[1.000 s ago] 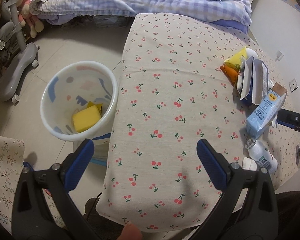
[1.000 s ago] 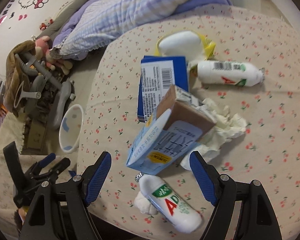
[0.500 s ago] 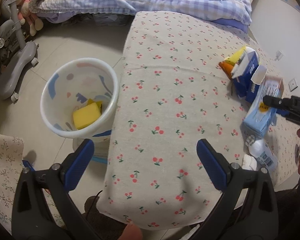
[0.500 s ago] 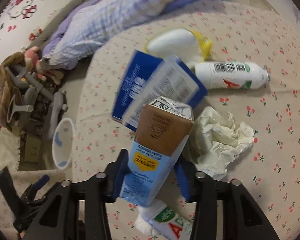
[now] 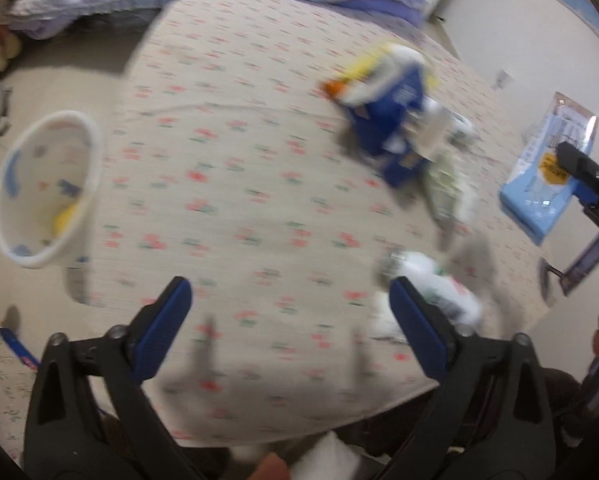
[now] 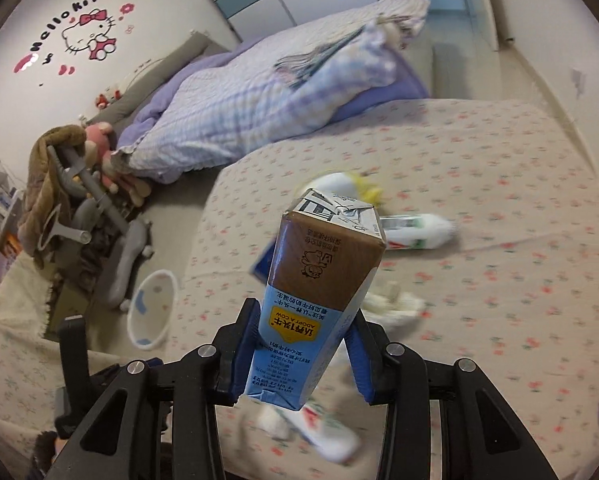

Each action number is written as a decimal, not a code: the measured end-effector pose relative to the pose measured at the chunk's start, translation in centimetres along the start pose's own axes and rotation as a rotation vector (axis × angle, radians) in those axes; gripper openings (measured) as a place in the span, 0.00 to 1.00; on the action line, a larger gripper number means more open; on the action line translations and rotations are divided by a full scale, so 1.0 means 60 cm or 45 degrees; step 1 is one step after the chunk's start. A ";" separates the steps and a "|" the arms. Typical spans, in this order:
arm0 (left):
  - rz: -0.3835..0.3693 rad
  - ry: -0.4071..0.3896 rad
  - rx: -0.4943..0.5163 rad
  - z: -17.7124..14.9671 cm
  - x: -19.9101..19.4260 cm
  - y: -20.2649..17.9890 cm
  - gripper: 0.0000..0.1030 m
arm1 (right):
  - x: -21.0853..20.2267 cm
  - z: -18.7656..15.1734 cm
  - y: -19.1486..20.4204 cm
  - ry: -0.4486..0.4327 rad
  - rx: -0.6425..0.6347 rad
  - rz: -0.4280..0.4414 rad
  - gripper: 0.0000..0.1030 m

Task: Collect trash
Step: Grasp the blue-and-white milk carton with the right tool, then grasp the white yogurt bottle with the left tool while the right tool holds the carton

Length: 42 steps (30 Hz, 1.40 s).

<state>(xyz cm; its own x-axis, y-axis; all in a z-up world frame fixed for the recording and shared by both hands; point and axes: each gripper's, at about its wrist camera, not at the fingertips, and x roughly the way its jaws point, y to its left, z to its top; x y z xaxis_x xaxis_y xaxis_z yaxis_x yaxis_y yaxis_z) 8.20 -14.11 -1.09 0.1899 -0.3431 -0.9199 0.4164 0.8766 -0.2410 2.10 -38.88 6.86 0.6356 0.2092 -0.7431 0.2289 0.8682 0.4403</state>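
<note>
Cream cloth printed with small red cherries covers the round table point(image 5: 239, 184), which serves as the landmark for everything around it. Beyond its far edge lies a lilac-and-white checked quilt point(image 6: 259, 108) heaped on a bed, and a pink Hello Kitty wall decal point(image 6: 87, 36) sits high on the pale wall past that. Off the table's left edge, down on the pale tiled floor, stands the white plastic waste bin with blue and pink shapes point(image 5: 43, 188), something yellow lying inside it. The right gripper point(image 6: 303, 348) has its blue-padded fingers closed against the sides of a light-blue and brown milk carton point(image 6: 319, 288), which is lifted clear above the table's near-right part. The left gripper point(image 5: 291, 328) hangs over the table's near edge with its fingers spread wide and nothing between them. Still on the cloth toward the right side are a dark blue cardboard box point(image 5: 391, 128), a crumpled white tissue point(image 6: 391, 304), a white plastic drink bottle with a green and red label point(image 6: 415, 232) farther back, and a second white bottle point(image 5: 439, 288) at the near edge. Motion blur smears the left wrist view, so labels and the yellow item behind the box cannot be made out, and the carton hides part of the box in the right wrist view.
</note>
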 end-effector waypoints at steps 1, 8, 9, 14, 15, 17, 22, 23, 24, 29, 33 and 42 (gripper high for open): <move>-0.031 0.020 0.011 -0.001 0.005 -0.013 0.87 | -0.007 -0.006 -0.017 -0.002 0.014 -0.023 0.41; -0.176 0.136 0.113 -0.015 0.037 -0.114 0.49 | -0.025 -0.041 -0.108 0.040 0.098 -0.123 0.41; -0.190 0.147 0.127 -0.017 0.039 -0.128 0.49 | -0.028 -0.044 -0.119 0.044 0.107 -0.132 0.41; -0.182 0.223 0.123 -0.025 0.069 -0.174 0.49 | -0.034 -0.054 -0.157 0.055 0.147 -0.163 0.41; -0.163 0.236 0.106 -0.026 0.079 -0.177 0.50 | -0.034 -0.057 -0.162 0.058 0.147 -0.167 0.41; -0.157 0.218 0.056 -0.019 0.085 -0.179 0.54 | -0.029 -0.060 -0.169 0.075 0.147 -0.178 0.41; -0.074 0.177 0.006 0.005 0.099 -0.185 0.55 | -0.011 -0.062 -0.176 0.114 0.145 -0.199 0.41; -0.048 0.193 -0.008 0.007 0.110 -0.186 0.55 | -0.008 -0.063 -0.176 0.119 0.143 -0.201 0.41; -0.031 0.207 -0.016 0.008 0.120 -0.184 0.55 | -0.006 -0.063 -0.177 0.125 0.140 -0.202 0.41; 0.014 0.175 0.022 0.010 0.132 -0.195 0.44 | -0.004 -0.066 -0.178 0.135 0.133 -0.201 0.41; 0.002 0.167 0.047 0.013 0.130 -0.195 0.41 | -0.005 -0.065 -0.180 0.133 0.136 -0.196 0.41; -0.069 0.037 0.069 0.018 0.052 -0.147 0.40 | -0.015 -0.053 -0.157 0.102 0.117 -0.161 0.41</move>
<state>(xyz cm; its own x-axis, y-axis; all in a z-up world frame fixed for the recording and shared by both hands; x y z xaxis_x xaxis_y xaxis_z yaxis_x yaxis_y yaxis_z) 6.06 -23.28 -1.53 0.1399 -0.3788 -0.9149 0.4733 0.8371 -0.2742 -2.96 -45.80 1.80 0.5377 0.1395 -0.8315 0.3717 0.8460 0.3823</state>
